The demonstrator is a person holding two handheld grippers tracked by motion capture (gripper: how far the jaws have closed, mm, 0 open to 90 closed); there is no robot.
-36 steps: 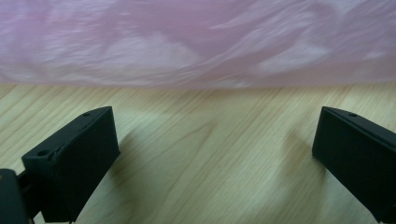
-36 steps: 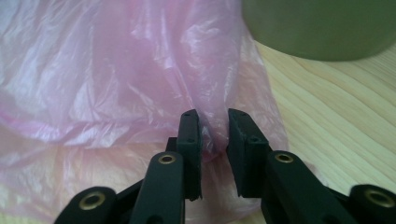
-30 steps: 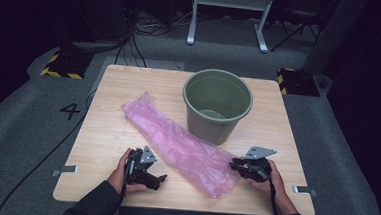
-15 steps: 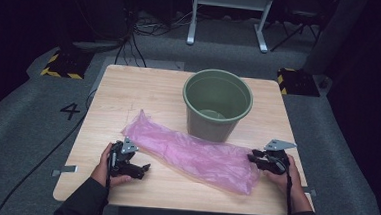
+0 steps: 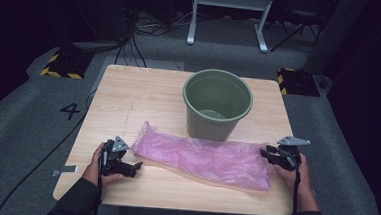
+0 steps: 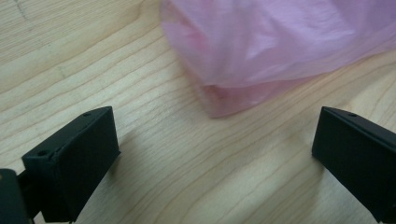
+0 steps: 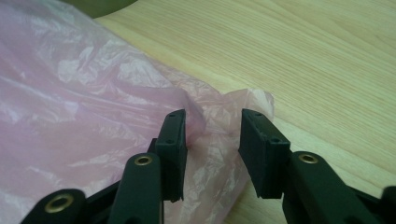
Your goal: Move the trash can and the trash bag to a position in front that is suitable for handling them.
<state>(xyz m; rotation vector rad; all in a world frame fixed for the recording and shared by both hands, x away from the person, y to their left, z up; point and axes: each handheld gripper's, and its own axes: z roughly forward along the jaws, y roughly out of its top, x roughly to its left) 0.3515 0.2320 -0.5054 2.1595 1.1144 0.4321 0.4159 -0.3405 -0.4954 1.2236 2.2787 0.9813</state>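
Observation:
A thin pink plastic bag (image 5: 210,159) lies flat across the front of the wooden table (image 5: 144,99), just before a green bucket (image 5: 217,101). My left gripper (image 5: 136,165) rests on the table at the bag's left end. In the left gripper view its jaws stand wide open (image 6: 212,116), and the bag's corner (image 6: 261,56) lies a little ahead of them, untouched. My right gripper (image 5: 264,153) is at the bag's right end. In its own view the jaws (image 7: 212,116) stand apart, with a crumpled edge of the bag (image 7: 205,121) between them.
The bucket stands upright at the table's middle back, and its bottom looks bare. A bare stretch of wood lies left of the bucket. Cables (image 5: 132,39), a white metal stand (image 5: 229,14) and yellow-black striped blocks (image 5: 61,64) are on the grey floor beyond the table.
The bag has gone from lying diagonally to stretched sideways along the table's front. Both grippers have moved outward, the left to the left and the right to the right.

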